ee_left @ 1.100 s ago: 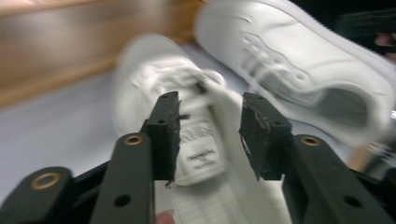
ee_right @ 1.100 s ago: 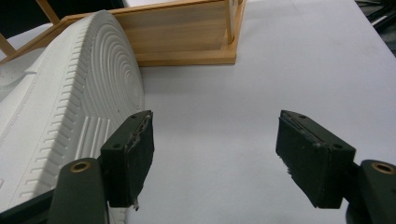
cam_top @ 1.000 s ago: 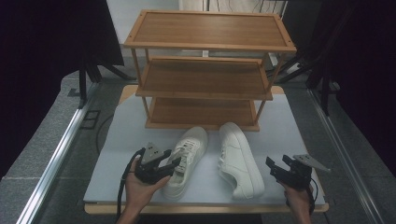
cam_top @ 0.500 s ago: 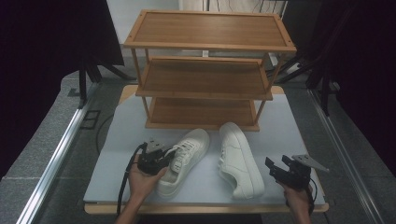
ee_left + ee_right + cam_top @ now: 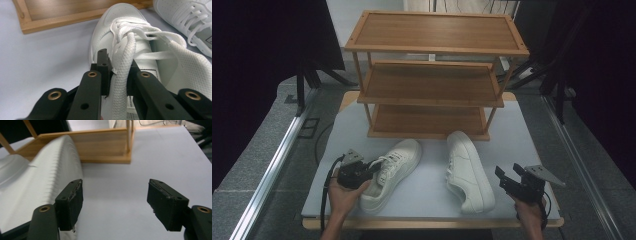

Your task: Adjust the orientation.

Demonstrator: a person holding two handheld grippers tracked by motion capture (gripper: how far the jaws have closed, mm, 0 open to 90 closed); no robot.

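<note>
Two white lace-up sneakers lie on the grey table (image 5: 424,192) in front of a wooden shoe rack (image 5: 432,95). My left gripper (image 5: 373,169) has just been closing. It is now shut on the padded side wall of the left sneaker (image 5: 396,165), near its opening. In the left gripper view the jaws (image 5: 117,68) pinch that white edge, with the laces (image 5: 130,27) ahead. The right sneaker (image 5: 468,172) lies apart, toe towards the rack. My right gripper (image 5: 508,181) stands open just right of its heel. In the right gripper view (image 5: 116,198) nothing is between the jaws, and the sneaker's side (image 5: 37,185) is at the left.
The rack has three wooden shelves; its lowest shelf (image 5: 427,122) lies just beyond the toes of the sneakers. Its base frame (image 5: 62,16) is at the top of the left gripper view. Metal rails (image 5: 267,175) run along both sides of the table.
My left gripper moved right and down onto the left sneaker, and its wide-open jaws closed on the side wall. The right gripper and right sneaker stayed put.
</note>
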